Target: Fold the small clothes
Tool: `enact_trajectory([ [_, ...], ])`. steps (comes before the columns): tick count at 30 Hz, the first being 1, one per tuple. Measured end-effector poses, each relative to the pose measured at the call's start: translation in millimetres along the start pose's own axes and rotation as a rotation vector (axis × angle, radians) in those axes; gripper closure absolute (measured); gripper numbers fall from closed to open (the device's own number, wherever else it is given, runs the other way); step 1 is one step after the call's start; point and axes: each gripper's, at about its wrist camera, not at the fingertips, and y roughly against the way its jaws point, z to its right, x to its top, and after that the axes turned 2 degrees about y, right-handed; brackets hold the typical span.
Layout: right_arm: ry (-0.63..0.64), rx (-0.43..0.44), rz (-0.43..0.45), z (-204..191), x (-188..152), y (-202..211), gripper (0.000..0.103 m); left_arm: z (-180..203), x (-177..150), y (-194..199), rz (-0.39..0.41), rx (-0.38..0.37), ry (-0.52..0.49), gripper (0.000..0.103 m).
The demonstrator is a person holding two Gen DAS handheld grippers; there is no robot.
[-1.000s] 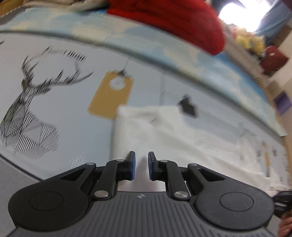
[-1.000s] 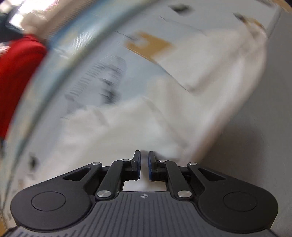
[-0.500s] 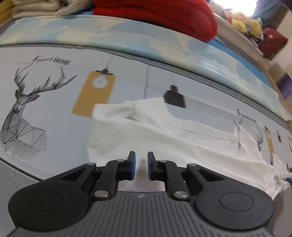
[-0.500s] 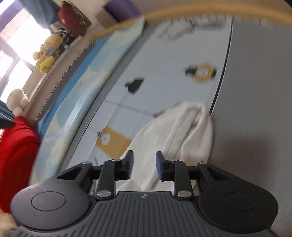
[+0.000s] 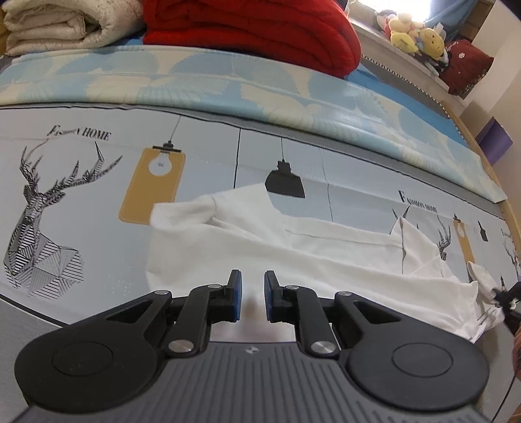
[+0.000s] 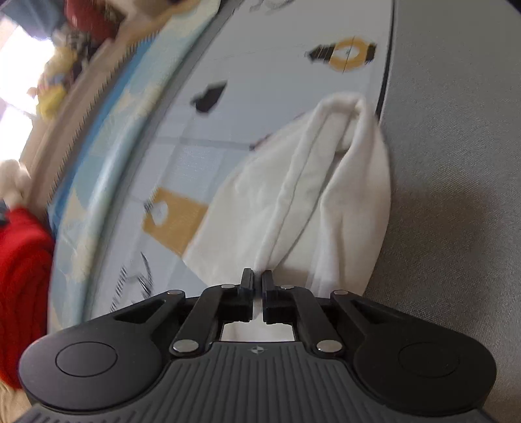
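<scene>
White garment (image 5: pixel 247 247), small and crumpled, spread across a printed mat (image 5: pixel 81 182) bearing deer, lamp and lettering motifs, one sleeve lifted toward the far edge. Left tool (image 5: pixel 250 294) held low over the near hem, blue-padded fingers (image 5: pixel 236 293) parted by a narrow gap, nothing between them; contact with the cloth not determinable. Right tool (image 6: pixel 257 286) pinched on a gathered fold of the same garment (image 6: pixel 302 195), fingers nearly pressed together with white fabric visible in the slit, cloth drawn up into a ridge running away from the tips toward a rolled end at the mat's border. Same tool just visible as a dark shape at the far right edge of the left view, gripping the garment's end (image 5: pixel 508 302). Grey surface (image 6: pixel 456 162) beside the mat. Beyond the mat, a pale blue patterned sheet (image 5: pixel 228 78), a red blanket (image 5: pixel 254 29), a folded cream quilt (image 5: pixel 65 26) and plush toys (image 5: pixel 413 35) near a window.
</scene>
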Motion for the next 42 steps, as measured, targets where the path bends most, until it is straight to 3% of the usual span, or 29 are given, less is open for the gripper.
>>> enact_trajectory([
  [3, -0.112, 0.162, 0.043, -8, -5, 27, 0.099, 0, 0, 6, 0.001, -0.013, 0.002, 0.087],
  [4, -0.148, 0.237, 0.034, -13, -12, 36, 0.099, -2, -1, 7, -0.009, -0.049, 0.029, 0.087],
  [7, -0.173, 0.425, -0.026, -35, -47, 54, 0.099, -13, -7, 1, -0.091, -0.28, 0.235, 0.086],
  [9, -0.169, 0.494, -0.114, -48, -80, 54, 0.099, -13, -14, -6, -0.141, -0.398, 0.342, 0.078],
  [13, -0.15, 0.493, -0.259, -59, -137, 45, 0.099, -9, -28, -22, -0.241, -0.551, 0.482, 0.075],
  [19, -0.09, 0.472, -0.331, -69, -174, 45, 0.099, -6, -46, -46, -0.354, -0.618, 0.596, 0.075],
  [20, -0.086, 0.478, -0.335, -71, -176, 46, 0.099, -5, -48, -49, -0.363, -0.621, 0.603, 0.07],
  [26, -0.062, 0.521, -0.37, -75, -196, 50, 0.099, 6, -53, -58, -0.373, -0.708, 0.665, 0.057],
  [33, -0.011, 0.558, -0.413, -75, -207, 60, 0.099, 3, -49, -60, -0.337, -0.749, 0.754, 0.056],
  [38, -0.016, 0.556, -0.413, -75, -205, 60, 0.099, -4, -44, -53, -0.285, -0.824, 0.795, 0.056],
  [42, -0.009, 0.566, -0.437, -77, -209, 58, 0.099, 1, -45, -57, -0.349, -0.785, 0.759, 0.054],
])
